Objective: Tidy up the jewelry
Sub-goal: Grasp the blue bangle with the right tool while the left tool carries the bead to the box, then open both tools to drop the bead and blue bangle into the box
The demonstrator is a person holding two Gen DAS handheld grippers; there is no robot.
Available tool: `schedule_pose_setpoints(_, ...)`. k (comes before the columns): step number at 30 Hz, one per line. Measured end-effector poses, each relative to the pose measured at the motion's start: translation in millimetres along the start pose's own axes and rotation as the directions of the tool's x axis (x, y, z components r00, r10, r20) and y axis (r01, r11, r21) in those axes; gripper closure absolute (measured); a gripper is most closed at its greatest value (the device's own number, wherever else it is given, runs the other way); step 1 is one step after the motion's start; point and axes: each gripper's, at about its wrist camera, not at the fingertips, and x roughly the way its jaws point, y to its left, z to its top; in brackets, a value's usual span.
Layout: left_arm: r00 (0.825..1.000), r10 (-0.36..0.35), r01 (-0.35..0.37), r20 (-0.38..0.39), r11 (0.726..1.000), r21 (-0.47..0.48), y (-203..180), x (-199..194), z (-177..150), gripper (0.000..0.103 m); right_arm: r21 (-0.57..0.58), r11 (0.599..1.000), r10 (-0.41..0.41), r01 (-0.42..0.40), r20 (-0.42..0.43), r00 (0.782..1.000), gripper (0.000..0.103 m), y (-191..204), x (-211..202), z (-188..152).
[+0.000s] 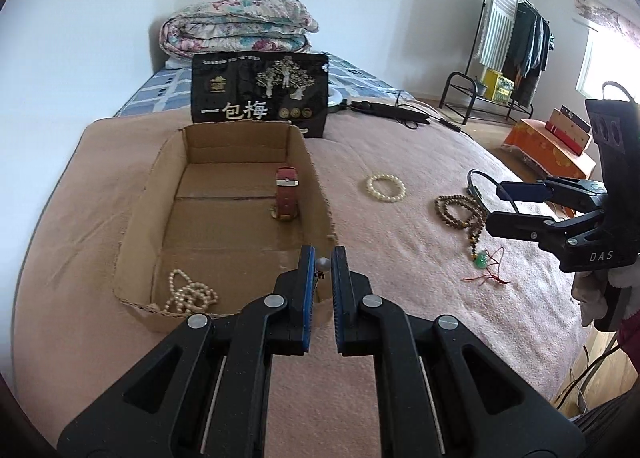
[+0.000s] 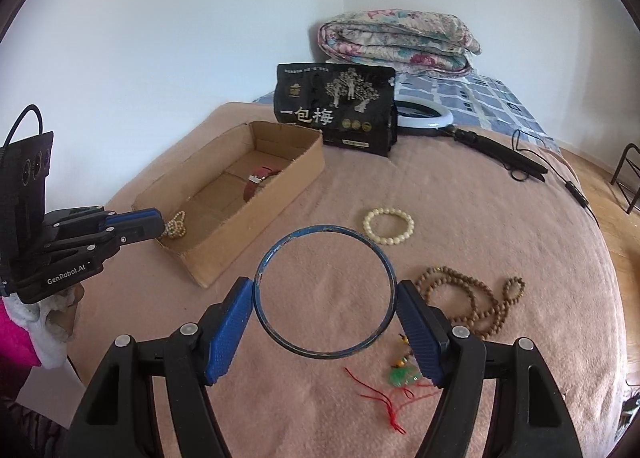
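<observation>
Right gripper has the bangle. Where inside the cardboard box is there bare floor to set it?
The cardboard box is bare along its far end and down the left side, beside the red watch. The middle floor is free too. The near left corner is crowded by the pearl necklace. The bangle sits between the right gripper pads.

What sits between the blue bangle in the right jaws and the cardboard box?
Nothing visible. The blue bangle, held in the right gripper, has only bare pink blanket between it and the cardboard box. The left gripper hovers at the box's near end.
</observation>
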Motion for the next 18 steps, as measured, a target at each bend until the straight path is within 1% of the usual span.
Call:
schedule_pose_setpoints(9, 0.997, 0.073, -0.072, 0.021, 0.996, -0.057, 48, 8, 14, 0.097, -0.034, 0.996, 0.077, -0.077, -0.002, 0.997, 0.029, 38, 30, 29)
schedule_pose_setpoints(13, 0.995, 0.094, -0.093, 0.019, 0.993, -0.076, 62, 14, 17, 0.097, -0.031, 0.993, 0.114, -0.114, -0.012, 0.993, 0.029, 50, 46, 38)
schedule_pose_setpoints(18, 0.993, 0.117, -0.115, 0.009, 0.989, -0.098, 75, 19, 14, 0.097, -0.03, 0.991, 0.133, -0.134, -0.033, 0.991, 0.029, 65, 68, 48)
